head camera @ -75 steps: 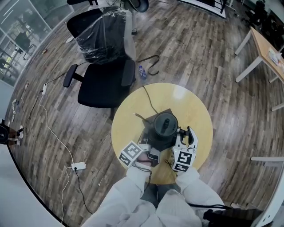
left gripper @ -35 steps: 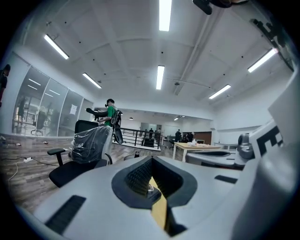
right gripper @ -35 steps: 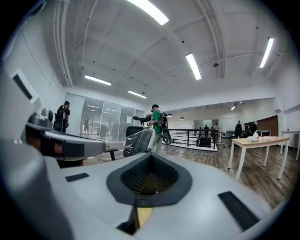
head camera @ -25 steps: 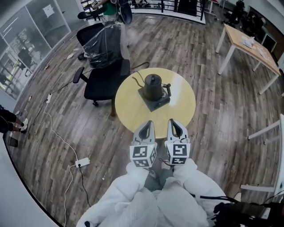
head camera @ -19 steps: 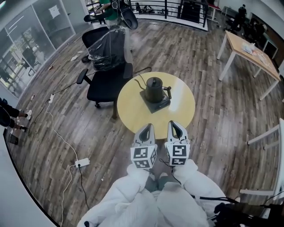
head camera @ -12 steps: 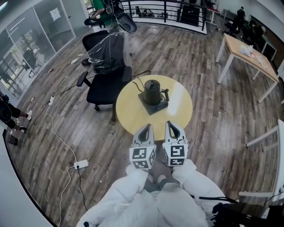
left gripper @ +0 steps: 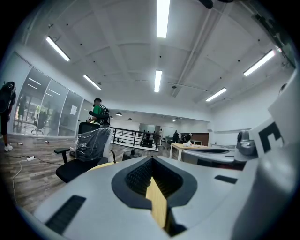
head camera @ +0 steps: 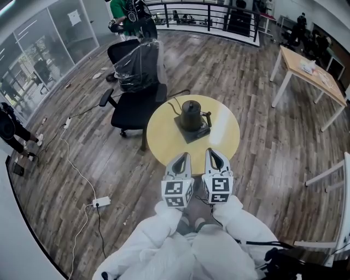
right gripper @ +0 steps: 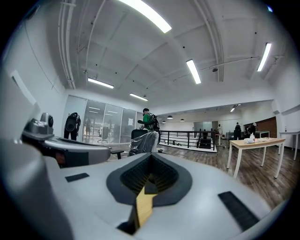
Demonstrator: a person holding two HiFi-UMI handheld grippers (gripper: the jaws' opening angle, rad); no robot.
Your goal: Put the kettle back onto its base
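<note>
both grippers have backed off the table since three seconds ago. then they were right at the kettle, now they're parked side by side in front of the white sleeves (head camera: 164, 240), clear of the table edge. over the last second there's barely any change.

left gripper (head camera: 182, 157): jaws pressed together, nothing pinched. the left gripper view shows the dark ribbed pads meeting on one seam. right gripper (head camera: 212, 152): same, fully closed and empty. the right gripper view confirms it. both point roughly level, away from the body.

next out is the round yellow table (head camera: 164, 143), just past the tips. the kettle (head camera: 191, 114) stands upright on the dark square base (head camera: 188, 138), about mid-table. it looks seated, not tilted, so i'd call the task done and this a retreat.

key relation: the kettle lies straight ahead of the tips, well apart from both. it sits close to the midline between them, slightly toward the left gripper's line. its handle (head camera: 207, 117) sticks out on the right gripper's side. if a reseat is needed, my guess is the right gripper gets the cleaner reach. neither is clearly nearer.

further out: a black office chair (head camera: 134, 106) touches or nearly touches the table's far-left edge, its back wrapped in plastic. power strip (head camera: 98, 203) and cable are on the floor at left. wooden desk (head camera: 309, 68) is far right, and a person in green (head camera: 123, 10) is at the back.
</note>
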